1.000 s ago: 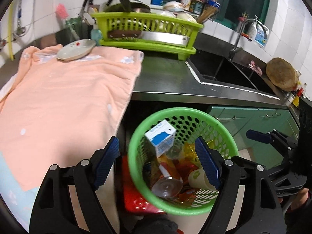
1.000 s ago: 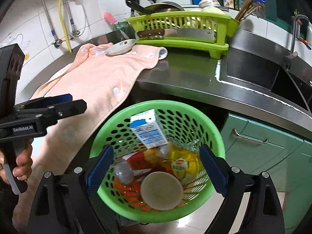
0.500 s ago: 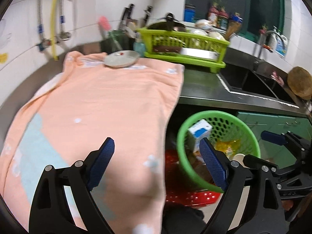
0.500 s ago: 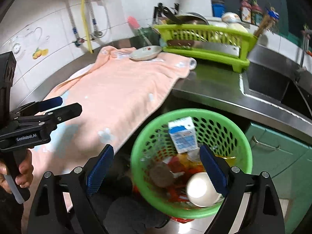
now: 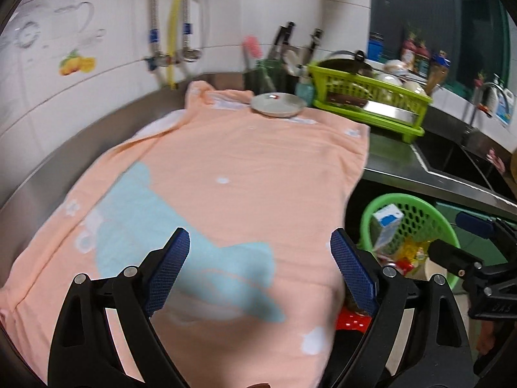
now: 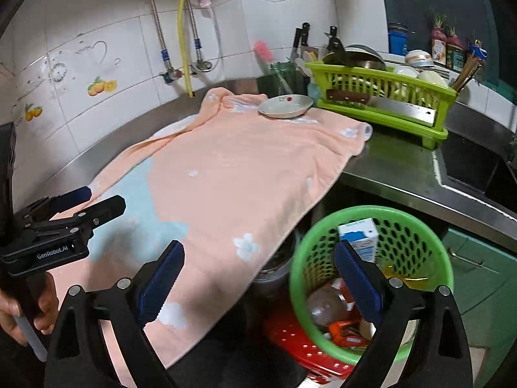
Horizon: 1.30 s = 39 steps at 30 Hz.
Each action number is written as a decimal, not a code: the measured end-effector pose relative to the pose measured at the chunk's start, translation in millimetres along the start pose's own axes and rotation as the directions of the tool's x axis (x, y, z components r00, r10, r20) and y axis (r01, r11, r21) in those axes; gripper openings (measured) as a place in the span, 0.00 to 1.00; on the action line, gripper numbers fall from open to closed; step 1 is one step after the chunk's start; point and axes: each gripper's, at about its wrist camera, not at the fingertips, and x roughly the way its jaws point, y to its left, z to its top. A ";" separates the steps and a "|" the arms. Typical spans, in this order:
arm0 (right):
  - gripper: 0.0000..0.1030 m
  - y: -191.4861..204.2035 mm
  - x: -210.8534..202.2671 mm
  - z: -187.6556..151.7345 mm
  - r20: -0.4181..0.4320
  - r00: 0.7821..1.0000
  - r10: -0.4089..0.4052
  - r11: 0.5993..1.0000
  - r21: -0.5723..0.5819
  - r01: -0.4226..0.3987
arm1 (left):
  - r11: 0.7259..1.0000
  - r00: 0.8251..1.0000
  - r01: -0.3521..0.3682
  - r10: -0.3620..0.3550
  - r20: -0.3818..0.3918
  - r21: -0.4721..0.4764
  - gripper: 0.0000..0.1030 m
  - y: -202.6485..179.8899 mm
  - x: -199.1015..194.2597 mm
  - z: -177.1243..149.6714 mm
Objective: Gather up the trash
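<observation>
Dim indoor light, left wrist view motion-blurred, right wrist view sharper, heavy fisheye bending, dark vignetted corners

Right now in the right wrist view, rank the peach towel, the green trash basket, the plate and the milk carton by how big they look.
1. Peach towel
2. Green trash basket
3. Plate
4. Milk carton

Plate and carton look close, and the carton sits nearer the camera, so their order is unsure.

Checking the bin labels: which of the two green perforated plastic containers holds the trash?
The round green basket on the floor below the counter edge, with the milk carton in it. The other, a rectangular lime rack, sits on the counter holding dishes.
</observation>
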 end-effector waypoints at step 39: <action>0.91 30.8 -14.6 -10.1 0.051 0.999 -0.006 1.000 -0.003 0.006 | 0.992 0.995 -0.085 0.089 0.040 -0.096 0.95 36.8 -43.0 -28.4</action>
